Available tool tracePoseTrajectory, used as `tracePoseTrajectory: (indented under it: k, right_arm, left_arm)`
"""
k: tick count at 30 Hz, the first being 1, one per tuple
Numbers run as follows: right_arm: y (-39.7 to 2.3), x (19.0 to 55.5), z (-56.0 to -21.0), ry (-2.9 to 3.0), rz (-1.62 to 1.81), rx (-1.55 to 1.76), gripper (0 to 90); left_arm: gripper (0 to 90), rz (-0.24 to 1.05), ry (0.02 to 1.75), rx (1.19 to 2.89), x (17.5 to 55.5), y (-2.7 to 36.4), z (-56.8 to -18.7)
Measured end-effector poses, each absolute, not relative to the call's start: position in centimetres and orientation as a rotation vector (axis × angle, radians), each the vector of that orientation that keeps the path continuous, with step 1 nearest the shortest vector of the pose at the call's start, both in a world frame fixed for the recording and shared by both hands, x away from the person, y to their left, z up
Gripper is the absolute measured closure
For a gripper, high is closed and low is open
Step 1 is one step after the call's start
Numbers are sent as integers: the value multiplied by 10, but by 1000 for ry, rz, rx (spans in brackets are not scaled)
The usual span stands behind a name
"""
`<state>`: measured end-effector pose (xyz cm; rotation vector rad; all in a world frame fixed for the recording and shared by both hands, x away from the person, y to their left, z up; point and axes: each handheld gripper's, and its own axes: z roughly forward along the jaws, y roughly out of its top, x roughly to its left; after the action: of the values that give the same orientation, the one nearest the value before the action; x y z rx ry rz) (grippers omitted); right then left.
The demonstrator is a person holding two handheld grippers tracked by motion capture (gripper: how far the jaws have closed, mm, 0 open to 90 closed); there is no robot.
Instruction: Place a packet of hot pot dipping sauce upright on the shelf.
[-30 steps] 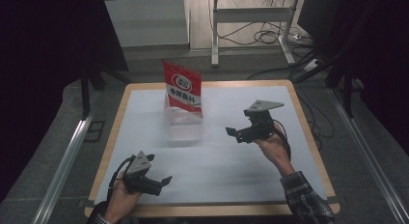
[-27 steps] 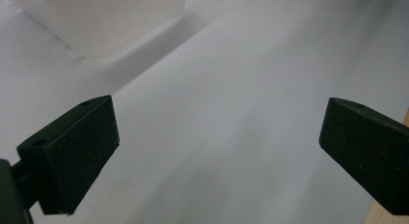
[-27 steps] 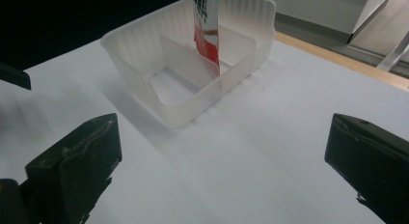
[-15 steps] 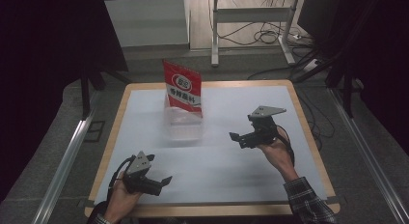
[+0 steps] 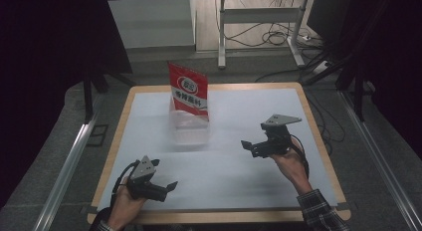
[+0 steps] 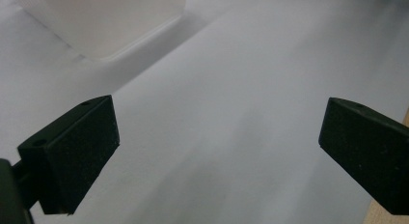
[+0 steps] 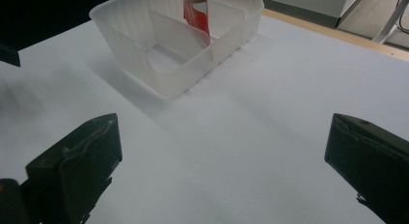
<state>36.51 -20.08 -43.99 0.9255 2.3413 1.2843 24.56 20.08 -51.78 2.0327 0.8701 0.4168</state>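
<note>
From above, the red packet (image 5: 189, 91) stands upright in the clear bin (image 5: 190, 127) at the far middle of the table (image 5: 308, 111). Left gripper (image 6: 217, 151): jaws wide apart, empty. Right gripper (image 7: 222, 171): spread too, facing the bin, well short.

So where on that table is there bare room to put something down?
Almost everywhere. The white table top is bare between the left gripper and the right gripper, and along the right edge behind the right gripper. The one taken spot is far centre-left, where the clear plastic bin stands with the red packet upright in it.
</note>
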Motion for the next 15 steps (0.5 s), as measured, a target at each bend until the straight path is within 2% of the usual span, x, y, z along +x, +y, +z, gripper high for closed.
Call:
tracePoseTrajectory:
  k: [15]
  right_arm:
    - [-221,350,-440,2305,1269,967,12]
  left_arm:
    - [3,422,875,2036,246,200,-518]
